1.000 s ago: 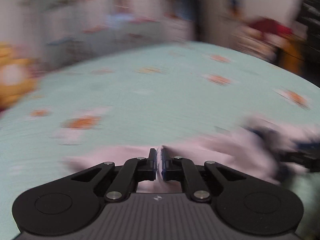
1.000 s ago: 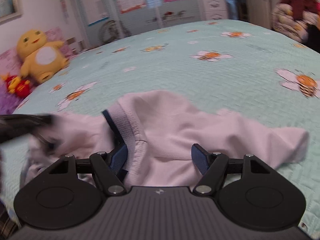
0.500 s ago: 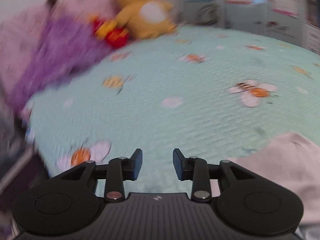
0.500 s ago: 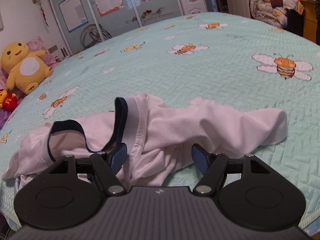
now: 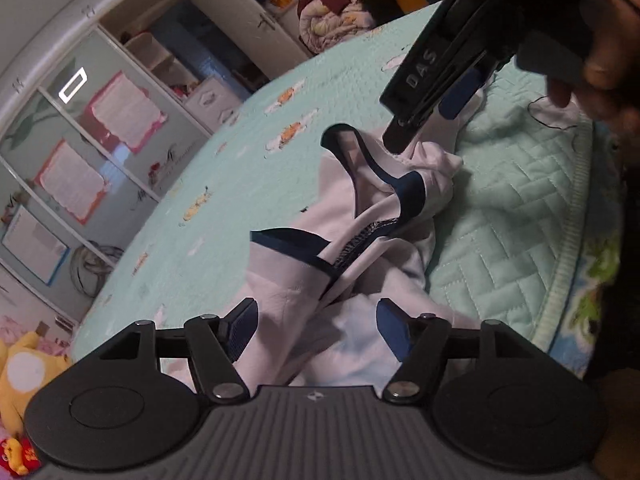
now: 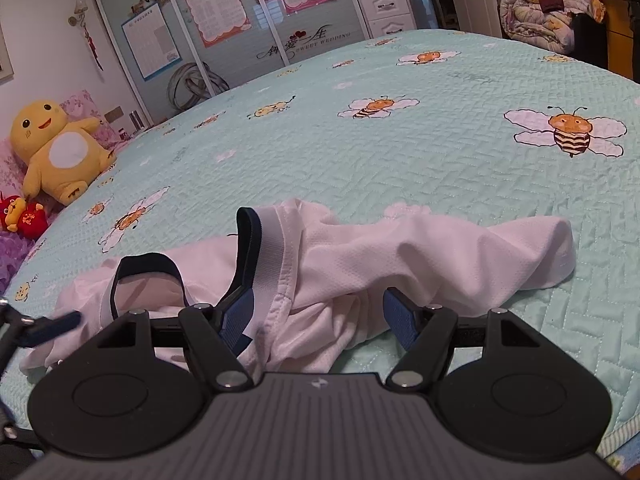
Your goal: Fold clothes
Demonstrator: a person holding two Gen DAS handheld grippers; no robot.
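Note:
A white shirt (image 6: 380,264) with navy trim lies crumpled near the front edge of the bed (image 6: 400,140). My right gripper (image 6: 318,318) hovers over its near side, open, with cloth under the gap and the pads not pressing. In the rolled left wrist view the same shirt (image 5: 360,248) lies bunched. My left gripper (image 5: 318,330) sits low over its near end, jaws opening, cloth below them but no grip. The right gripper (image 5: 436,92), held by a hand (image 5: 600,80), shows at top right above the shirt. A left fingertip (image 6: 52,328) enters the right wrist view at the left.
A yellow plush toy (image 6: 56,148) and a small red toy (image 6: 20,216) sit at the bed's far left by purple bedding. Wardrobe doors (image 6: 240,20) with posters stand behind. Piled blankets (image 6: 540,12) lie at the far right. The bed's front edge (image 5: 572,240) runs close by.
My left gripper let go of the shirt, opened, swung away left, then came back rolled over the shirt's left end. The right gripper stayed open in place. The shirt settled flatter.

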